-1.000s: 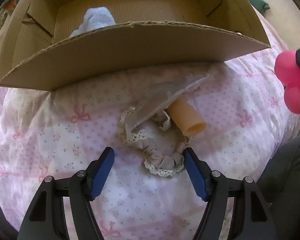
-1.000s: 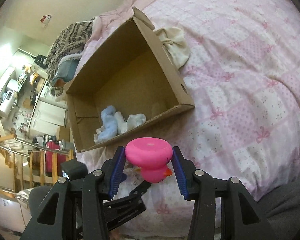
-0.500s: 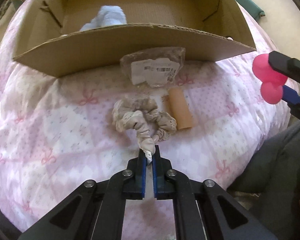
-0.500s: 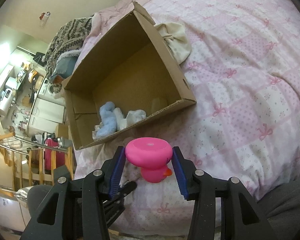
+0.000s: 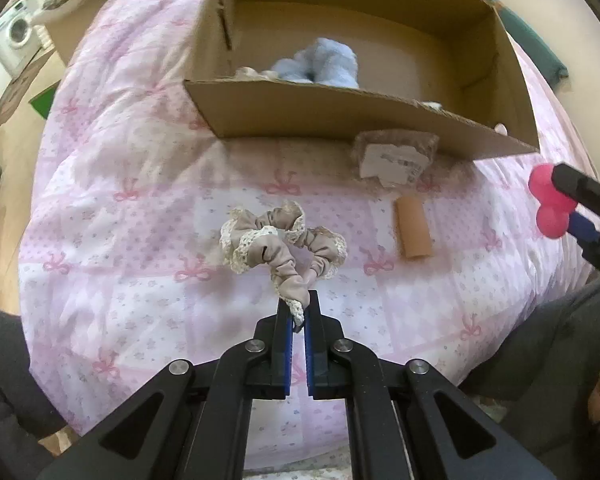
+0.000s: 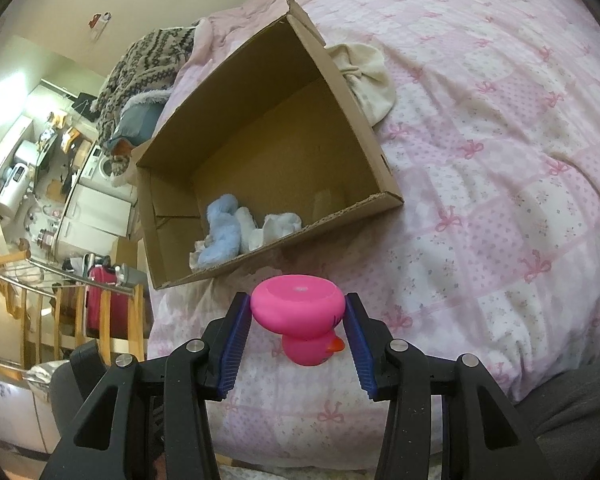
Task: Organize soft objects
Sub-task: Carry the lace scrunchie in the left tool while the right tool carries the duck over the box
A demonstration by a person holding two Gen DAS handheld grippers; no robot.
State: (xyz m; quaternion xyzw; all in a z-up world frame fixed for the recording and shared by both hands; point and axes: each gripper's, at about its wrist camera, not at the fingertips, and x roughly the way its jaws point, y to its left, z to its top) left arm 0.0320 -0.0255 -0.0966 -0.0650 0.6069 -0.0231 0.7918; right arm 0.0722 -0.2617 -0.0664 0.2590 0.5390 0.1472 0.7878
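Note:
My left gripper (image 5: 297, 312) is shut on one end of a beige lace-trimmed scrunchie (image 5: 282, 240), which hangs lifted above the pink quilt. My right gripper (image 6: 298, 322) is shut on a pink rubber duck (image 6: 300, 316), held in front of an open cardboard box (image 6: 364, 136). That duck (image 5: 548, 200) also shows at the right edge of the left wrist view. The box (image 5: 340, 120) holds a light blue plush (image 5: 320, 64) and pale soft items (image 6: 276, 228). A tan tube (image 5: 414, 232) and a clear labelled packet (image 5: 396, 156) lie on the quilt near the box's front wall.
The pink bow-patterned quilt (image 6: 500, 160) covers the bed. A cream cloth (image 6: 368, 76) lies against the box's far side, and a patterned knit (image 6: 152, 52) is piled beyond it. A stair rail (image 6: 40, 296) and room clutter lie off the bed's left. Dark trousers (image 5: 560, 340) are at lower right.
My left gripper closed on the scrunchie and lifted it off the quilt, drawing it back and left from the tube and packet. The right gripper kept still with the duck.

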